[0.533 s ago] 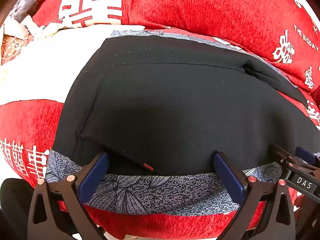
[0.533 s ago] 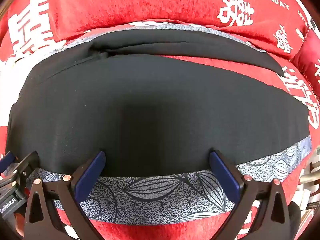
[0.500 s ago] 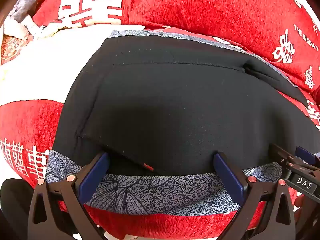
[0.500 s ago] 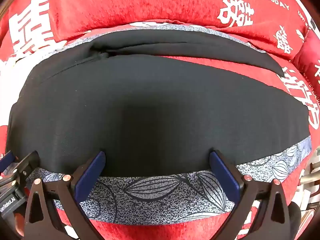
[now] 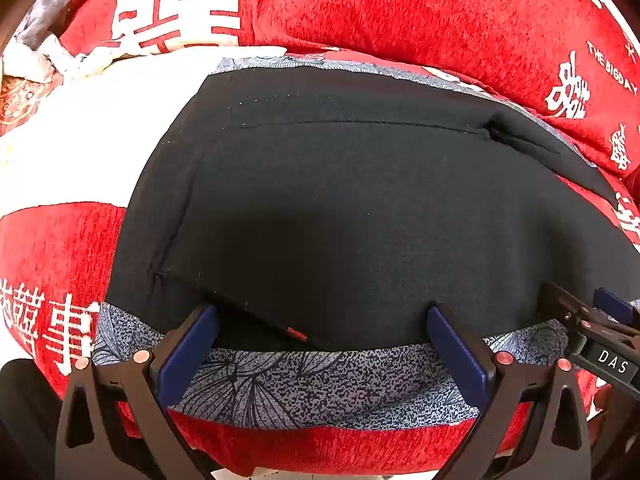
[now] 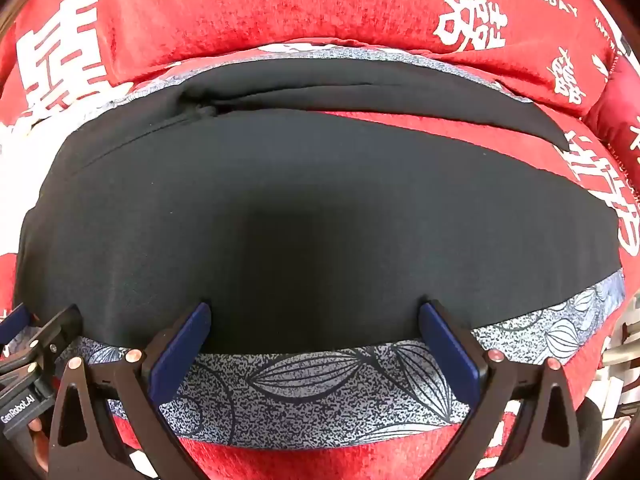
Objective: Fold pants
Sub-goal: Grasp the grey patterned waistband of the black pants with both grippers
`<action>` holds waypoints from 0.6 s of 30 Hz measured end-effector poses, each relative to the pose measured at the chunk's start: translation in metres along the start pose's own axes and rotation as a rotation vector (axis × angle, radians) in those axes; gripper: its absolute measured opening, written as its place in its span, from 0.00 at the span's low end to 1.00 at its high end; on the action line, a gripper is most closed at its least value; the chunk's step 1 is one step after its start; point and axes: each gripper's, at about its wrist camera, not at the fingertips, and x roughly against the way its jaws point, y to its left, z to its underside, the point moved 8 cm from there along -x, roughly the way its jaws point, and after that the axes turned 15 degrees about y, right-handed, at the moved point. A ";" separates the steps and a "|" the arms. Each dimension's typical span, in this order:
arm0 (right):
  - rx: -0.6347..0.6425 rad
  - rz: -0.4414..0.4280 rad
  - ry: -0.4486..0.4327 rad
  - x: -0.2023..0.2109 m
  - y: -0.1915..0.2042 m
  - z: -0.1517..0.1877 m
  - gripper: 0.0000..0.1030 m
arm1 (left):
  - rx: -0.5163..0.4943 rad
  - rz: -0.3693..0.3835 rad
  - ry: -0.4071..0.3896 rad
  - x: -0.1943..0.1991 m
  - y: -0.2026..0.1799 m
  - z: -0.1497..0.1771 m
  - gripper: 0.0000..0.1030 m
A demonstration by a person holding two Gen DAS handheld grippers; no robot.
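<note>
A: Where are the pants [image 5: 360,208] sitting right now?

B: They're lying flat on the red cushion [image 5: 340,448], black fabric, spread across a grey leaf-print cloth [image 5: 320,384]. The waistband end is showing in the left wrist view, with a small red tag [image 5: 295,332] at the near edge. The legs are running off to the right in the right wrist view, and the far leg is splaying apart, with a wedge of red showing between the two.

A: Grippers doing anything?

B: The left gripper [image 5: 320,340] is hovering at the near hem, jaws standing wide, nothing between the pads, angling down at the cloth. The right gripper [image 6: 314,336] is doing the same further along the near leg, jaws wide, holding nothing. Each one is peeking into the other's view at the edge.

A: So how far along are we?

B: I'm reading it as barely started. The pants are laid out and mostly smoothed, but no fold is showing. The legs aren't stacked yet. Judging from this, what's left is pinching the near edge at both points, bringing one leg over the other, then folding lengthwise.

A: Any risk?

B: The grey cloth is sitting right under the hem, so the jaws could be catching both layers.
</note>
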 end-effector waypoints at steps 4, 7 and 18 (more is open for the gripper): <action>0.000 0.002 -0.003 0.000 0.001 0.001 1.00 | 0.000 0.000 0.002 0.000 0.000 0.001 1.00; 0.001 0.002 -0.011 -0.001 0.001 0.002 1.00 | 0.001 -0.001 0.002 0.001 0.000 0.001 1.00; -0.005 0.006 0.011 0.001 0.003 -0.001 1.00 | 0.000 -0.002 0.020 0.000 0.000 0.001 1.00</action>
